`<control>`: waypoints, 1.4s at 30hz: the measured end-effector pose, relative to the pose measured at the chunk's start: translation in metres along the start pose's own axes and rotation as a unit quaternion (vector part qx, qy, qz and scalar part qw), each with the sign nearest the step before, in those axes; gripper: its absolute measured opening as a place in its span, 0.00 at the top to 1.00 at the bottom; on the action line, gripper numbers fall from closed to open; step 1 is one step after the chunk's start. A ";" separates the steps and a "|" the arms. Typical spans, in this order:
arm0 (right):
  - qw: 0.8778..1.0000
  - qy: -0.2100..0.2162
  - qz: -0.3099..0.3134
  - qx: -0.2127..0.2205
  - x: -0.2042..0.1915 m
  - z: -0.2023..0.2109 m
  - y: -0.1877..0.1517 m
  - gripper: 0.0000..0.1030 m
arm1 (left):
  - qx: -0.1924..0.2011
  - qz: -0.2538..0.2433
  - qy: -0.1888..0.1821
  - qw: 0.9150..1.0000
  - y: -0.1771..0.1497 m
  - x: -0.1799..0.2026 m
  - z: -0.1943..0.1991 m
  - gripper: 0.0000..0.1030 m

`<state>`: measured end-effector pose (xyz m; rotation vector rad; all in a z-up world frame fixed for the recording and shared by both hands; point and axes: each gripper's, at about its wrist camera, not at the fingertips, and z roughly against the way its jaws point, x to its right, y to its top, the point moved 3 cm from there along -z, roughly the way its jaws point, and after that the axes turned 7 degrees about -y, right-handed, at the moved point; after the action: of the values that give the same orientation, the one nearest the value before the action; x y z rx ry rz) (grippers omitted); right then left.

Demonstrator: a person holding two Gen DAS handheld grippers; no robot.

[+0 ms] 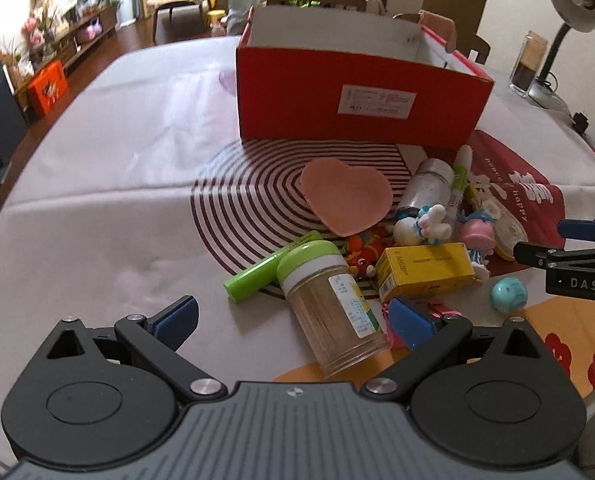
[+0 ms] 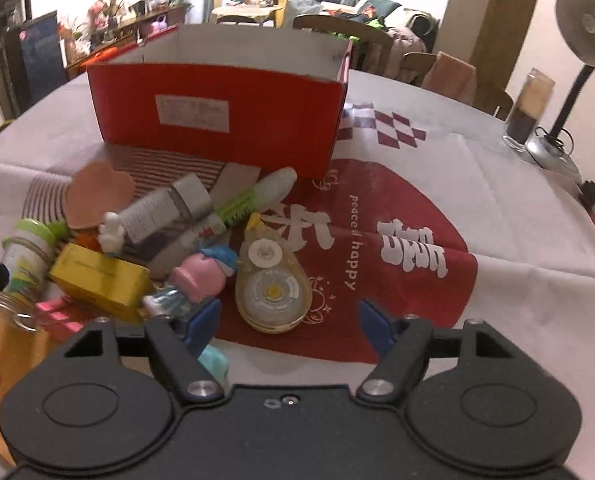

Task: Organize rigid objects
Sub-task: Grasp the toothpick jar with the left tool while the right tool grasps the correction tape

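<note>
A grey desk lamp (image 2: 585,24) stood at the table's far right edge, with a clear jar (image 2: 527,110) of dark contents just beside its base. Behind the patterned tablecloth (image 1: 109,168) were wooden chairs (image 2: 345,36) and a cluttered sofa (image 2: 397,20)

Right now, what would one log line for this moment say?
left claw: open, over clear green-lidded jar | right claw: open, near yellow tape dispenser | red cardboard box: open behind pile

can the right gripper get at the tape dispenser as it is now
Probably yes: the right gripper is open, and the tape dispenser lies flat just ahead of its fingers with nothing on top. The pink figurine crowds its left side.
</note>
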<state>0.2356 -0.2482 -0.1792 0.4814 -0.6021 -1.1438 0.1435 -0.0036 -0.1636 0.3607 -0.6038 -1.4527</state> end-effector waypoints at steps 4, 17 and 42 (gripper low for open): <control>1.000 0.011 0.013 -0.011 0.002 -0.017 0.002 0.33 | -0.013 0.014 -0.001 1.000 0.001 -0.001 -0.011 0.02; 0.998 0.048 0.034 -0.010 -0.003 -0.036 0.013 0.49 | -0.050 0.031 -0.018 0.998 0.002 0.003 -0.033 0.28; 0.998 0.035 -0.060 -0.007 0.016 0.010 0.014 0.52 | -0.036 0.023 -0.018 0.999 0.005 0.000 -0.008 0.59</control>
<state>0.2431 -0.2589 -0.1594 0.5500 -0.5097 -1.2395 0.1522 -0.0039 -0.1670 0.2629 -0.5835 -1.4361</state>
